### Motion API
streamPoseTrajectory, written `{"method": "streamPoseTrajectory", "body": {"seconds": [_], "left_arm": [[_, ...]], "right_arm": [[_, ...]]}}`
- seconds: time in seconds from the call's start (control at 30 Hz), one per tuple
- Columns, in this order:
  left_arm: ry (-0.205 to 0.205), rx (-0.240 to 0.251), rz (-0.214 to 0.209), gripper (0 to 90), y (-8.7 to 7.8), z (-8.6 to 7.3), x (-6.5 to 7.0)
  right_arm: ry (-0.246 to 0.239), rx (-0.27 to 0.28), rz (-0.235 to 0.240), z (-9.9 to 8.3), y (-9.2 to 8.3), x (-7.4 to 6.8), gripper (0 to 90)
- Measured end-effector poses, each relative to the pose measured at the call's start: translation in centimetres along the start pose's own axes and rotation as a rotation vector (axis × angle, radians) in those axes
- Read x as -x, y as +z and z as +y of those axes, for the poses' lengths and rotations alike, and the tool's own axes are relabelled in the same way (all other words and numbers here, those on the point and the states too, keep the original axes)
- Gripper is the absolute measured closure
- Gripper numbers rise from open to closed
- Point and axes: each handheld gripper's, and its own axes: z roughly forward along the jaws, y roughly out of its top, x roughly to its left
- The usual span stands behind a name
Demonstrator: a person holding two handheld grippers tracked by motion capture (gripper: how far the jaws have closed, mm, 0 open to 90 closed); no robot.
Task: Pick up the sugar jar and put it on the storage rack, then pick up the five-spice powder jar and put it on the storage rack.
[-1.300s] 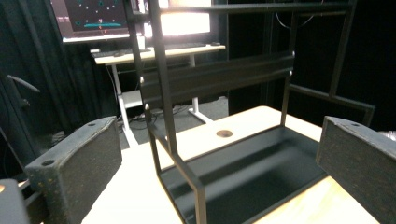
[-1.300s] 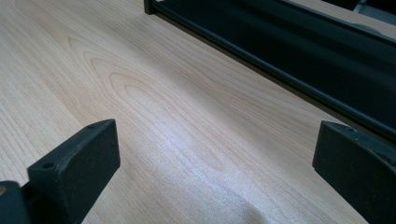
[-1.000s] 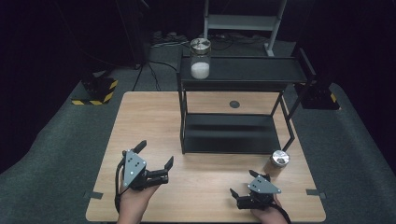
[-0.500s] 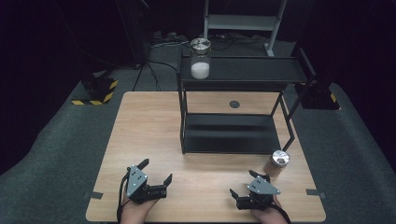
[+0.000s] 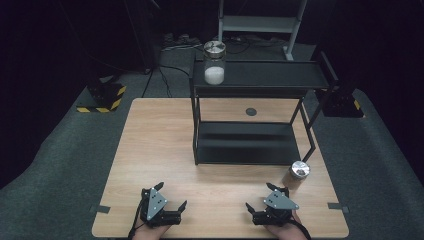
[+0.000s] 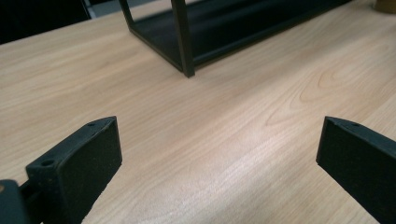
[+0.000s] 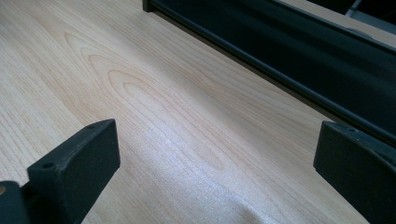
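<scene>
My left gripper [image 5: 171, 195] rests open at the near edge of the wooden table [image 5: 155, 140], left of centre, with nothing between its jaws. Bare wood lies ahead of the left gripper [image 6: 219, 149], and beyond it stands a corner leg of the black rack [image 6: 184, 42]. My right gripper [image 5: 263, 196] sits open near the front edge, right of centre, also holding nothing. The right gripper [image 7: 217, 154] faces the rack's low shelf [image 7: 303, 51]. A glass jar [image 5: 215, 62] with white powder stands on the rack's top shelf, at its left end.
The black two-tier rack [image 5: 250, 142] fills the table's middle right. A small metal-lidded jar [image 5: 298, 173] stands on the table by the rack's front right leg, just beyond my right gripper. A dark round spot [image 5: 251, 111] marks the wood behind the rack.
My left gripper has drawn back toward the near edge and slightly right. The right gripper has stayed put, and both are still open.
</scene>
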Motion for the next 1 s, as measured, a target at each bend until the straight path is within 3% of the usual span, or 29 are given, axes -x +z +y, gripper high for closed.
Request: {"method": "streamPoseTrajectory", "body": {"seconds": [0.07, 0.1, 0.33, 0.53, 0.73, 1.0], "left_arm": [[0.013, -0.019, 0.004, 0.4, 0.2, 0.1, 0.2], [0.057, -0.025, 0.025, 0.3, 0.3, 0.2, 0.7], [0.11, -0.062, 0.045, 0.4, 0.5, 0.8, 1.6], [0.106, -0.06, 0.033, 0.7, 0.4, 0.7, 1.4], [0.095, -0.065, 0.022, 0.7, 0.3, 0.7, 1.1], [0.077, -0.064, 0.012, 0.7, 0.3, 0.7, 0.8]], "right_arm": [[0.001, -0.001, -0.004, 0.0, 0.0, -0.1, 0.0], [-0.004, -0.003, -0.003, 0.1, 0.0, -0.1, 0.0], [-0.02, 0.0, -0.001, 0.0, 0.0, -0.2, 0.0], [0.015, 0.01, 0.006, -0.2, -0.1, 0.1, 0.0], [0.004, 0.026, 0.028, -0.3, -0.1, 0.2, 0.0], [-0.025, 0.097, 0.035, -0.3, -1.0, 0.0, 0.0]]}}
